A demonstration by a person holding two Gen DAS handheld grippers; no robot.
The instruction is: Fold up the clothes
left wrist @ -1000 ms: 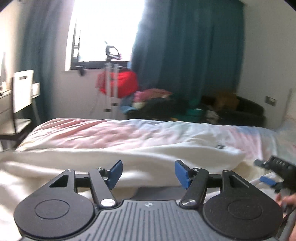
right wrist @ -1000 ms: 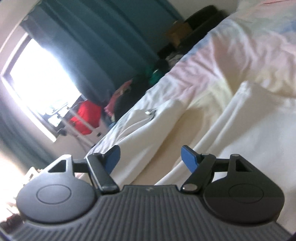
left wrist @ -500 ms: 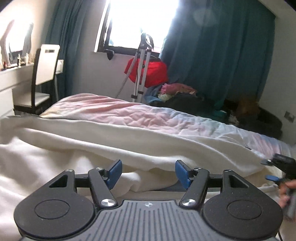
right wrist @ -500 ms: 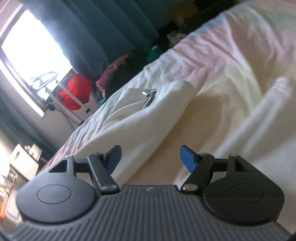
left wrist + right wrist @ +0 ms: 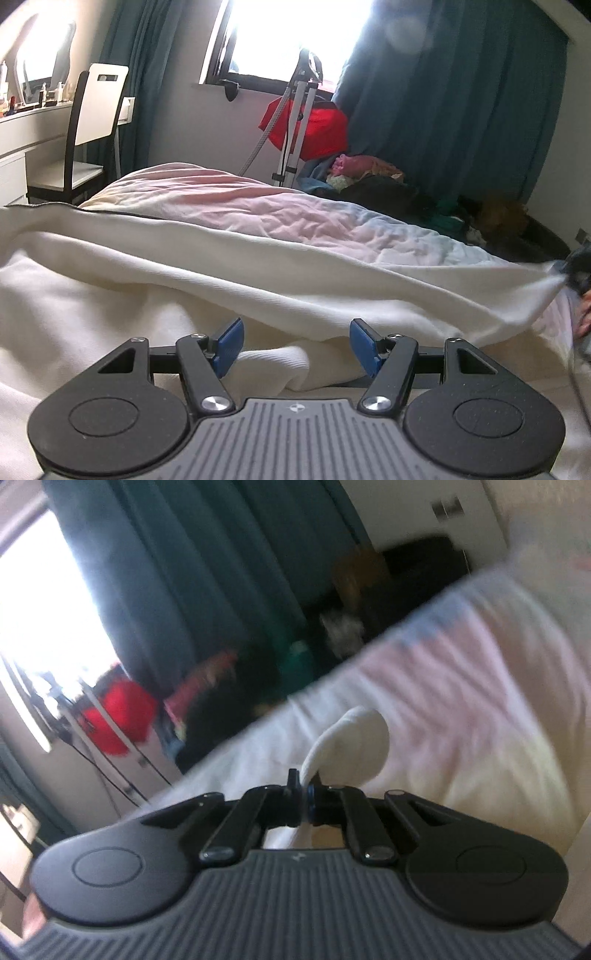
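While the cream garment [image 5: 258, 280] lies spread over the bed [image 5: 332, 229], one corner is pinched between the closed fingers of the right gripper [image 5: 303, 794], its fabric bulging just beyond them. Low over a fold, the left gripper [image 5: 295, 345] stands open, holding nothing.

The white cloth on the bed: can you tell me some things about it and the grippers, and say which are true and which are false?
1. The right hand-held gripper pinches the white cloth. True.
2. The left hand-held gripper is shut on the cloth. False: its jaws stand open, cloth between them.
3. The curtains are yellow. False: dark teal.
4. A chair stands beside the bed. True.
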